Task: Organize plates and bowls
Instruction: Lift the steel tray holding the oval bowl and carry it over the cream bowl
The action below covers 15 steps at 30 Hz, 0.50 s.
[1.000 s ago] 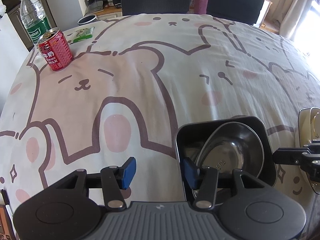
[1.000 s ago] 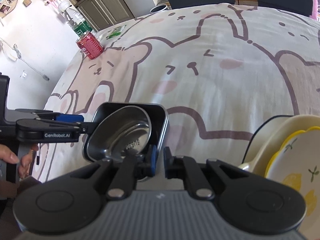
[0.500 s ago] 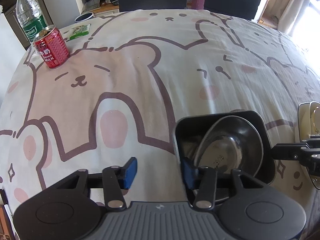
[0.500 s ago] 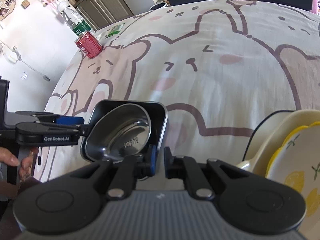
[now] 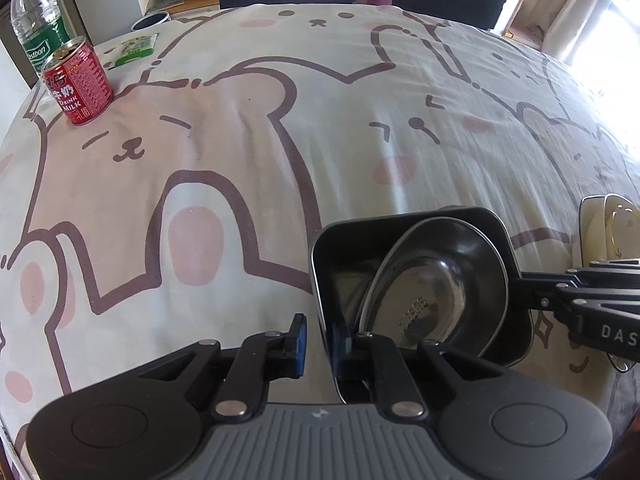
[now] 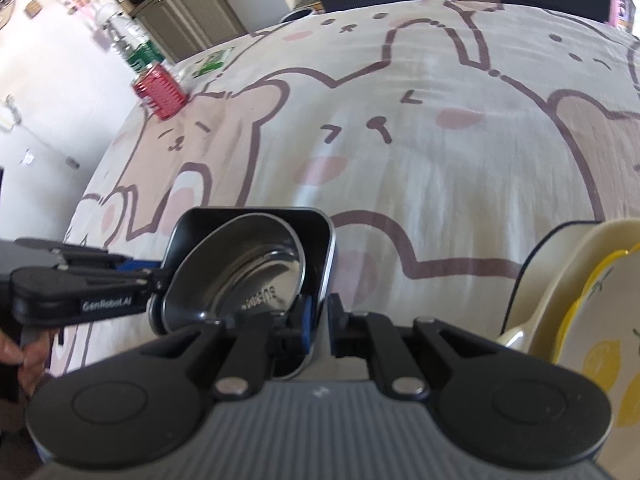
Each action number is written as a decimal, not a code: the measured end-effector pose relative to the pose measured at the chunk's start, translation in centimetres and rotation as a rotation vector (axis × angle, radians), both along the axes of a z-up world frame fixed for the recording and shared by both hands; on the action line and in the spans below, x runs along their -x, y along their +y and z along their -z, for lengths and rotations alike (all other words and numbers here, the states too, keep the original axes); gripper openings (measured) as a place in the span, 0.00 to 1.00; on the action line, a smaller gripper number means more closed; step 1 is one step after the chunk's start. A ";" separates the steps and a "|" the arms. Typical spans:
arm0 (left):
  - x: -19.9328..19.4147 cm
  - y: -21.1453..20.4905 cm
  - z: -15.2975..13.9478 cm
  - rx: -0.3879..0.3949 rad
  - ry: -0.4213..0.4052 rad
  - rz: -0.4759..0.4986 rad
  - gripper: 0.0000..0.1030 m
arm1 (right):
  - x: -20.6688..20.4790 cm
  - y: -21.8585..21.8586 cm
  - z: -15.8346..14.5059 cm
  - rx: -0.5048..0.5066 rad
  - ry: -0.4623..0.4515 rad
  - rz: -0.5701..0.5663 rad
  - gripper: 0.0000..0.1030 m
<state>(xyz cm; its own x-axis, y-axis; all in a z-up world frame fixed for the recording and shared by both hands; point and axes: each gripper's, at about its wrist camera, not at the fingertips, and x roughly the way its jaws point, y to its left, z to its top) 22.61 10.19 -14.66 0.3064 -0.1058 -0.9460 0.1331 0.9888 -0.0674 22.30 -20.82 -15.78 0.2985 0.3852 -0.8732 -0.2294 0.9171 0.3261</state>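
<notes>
Black, rounded-square metal dish with a steel bowl tilted inside it, pinched from both sides over a cartoon-bear tablecloth.

Glossy and thin-walled, the dish sits at the near edge of the soft printed cloth. The left gripper has just been closing; its blue-padded fingers now straddle the dish's left wall, one inside and one outside, and look pressed on it. The right gripper is clamped on the opposite wall. The shiny round bowl leans on its edge, its hollow facing up and to the left. Cream and yellow lemon-print plates lie just beside, to the right. A red can stands well apart.
</notes>
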 end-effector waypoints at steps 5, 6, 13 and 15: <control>-0.1 0.1 0.1 0.010 0.005 -0.006 0.12 | 0.1 0.6 0.1 0.028 -0.016 0.028 0.10; -0.1 0.1 0.1 0.012 0.007 -0.005 0.11 | 0.1 0.6 0.1 0.029 -0.017 0.032 0.10; -0.1 0.0 0.1 0.018 0.008 -0.009 0.06 | 0.3 1.4 0.0 0.075 -0.026 0.021 0.10; -0.1 0.0 0.1 0.020 0.008 -0.012 0.06 | 0.4 1.4 0.1 0.078 -0.029 0.023 0.10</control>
<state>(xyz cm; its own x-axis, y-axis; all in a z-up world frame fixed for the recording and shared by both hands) 22.74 10.17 -14.71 0.2999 -0.1207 -0.9463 0.1204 0.9888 -0.0879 21.90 -19.40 -15.86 0.3323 0.3095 -0.8910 -0.2164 0.9444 0.2474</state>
